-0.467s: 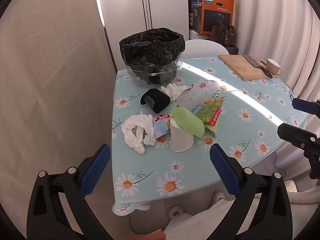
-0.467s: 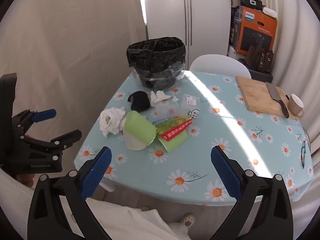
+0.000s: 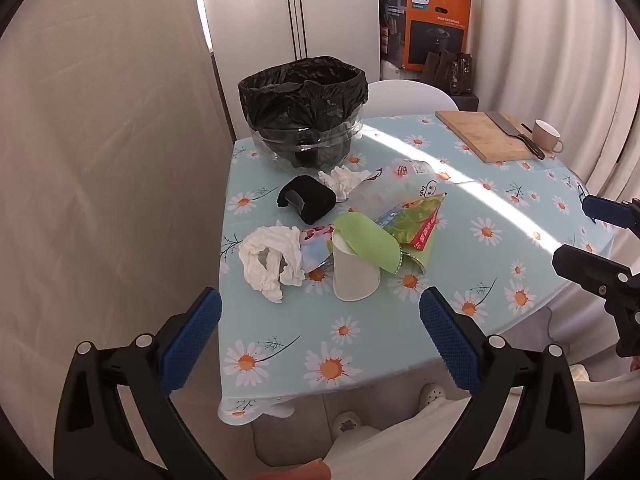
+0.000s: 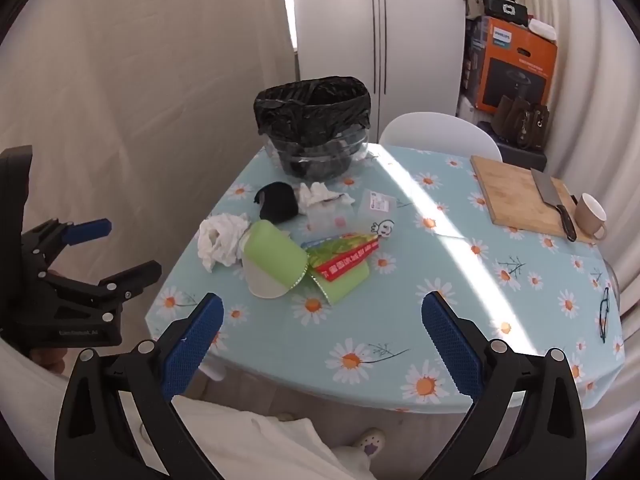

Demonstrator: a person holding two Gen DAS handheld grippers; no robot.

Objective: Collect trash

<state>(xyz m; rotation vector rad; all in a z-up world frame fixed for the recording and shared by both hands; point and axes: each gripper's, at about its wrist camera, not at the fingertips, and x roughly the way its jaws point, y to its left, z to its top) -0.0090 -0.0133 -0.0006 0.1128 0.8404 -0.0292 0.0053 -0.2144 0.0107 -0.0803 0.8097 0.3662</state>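
My left gripper (image 3: 320, 336) hangs spread wide with nothing in it at the bottom of its frame, short of the table (image 3: 360, 344); my right gripper (image 4: 322, 334) is the same, released and tilted down at the near edge. Above them, mid-frame, the trash lies heaped: a cup (image 3: 354, 272), green wrappers (image 3: 412, 226), tissue (image 3: 270, 258), a black roll (image 3: 308, 200). The bin (image 3: 304, 120) stands behind, upper centre. I judge this the approach: next I must reach in and close on one piece. Against the earlier frames, hardly anything differs; both views sit almost unchanged.
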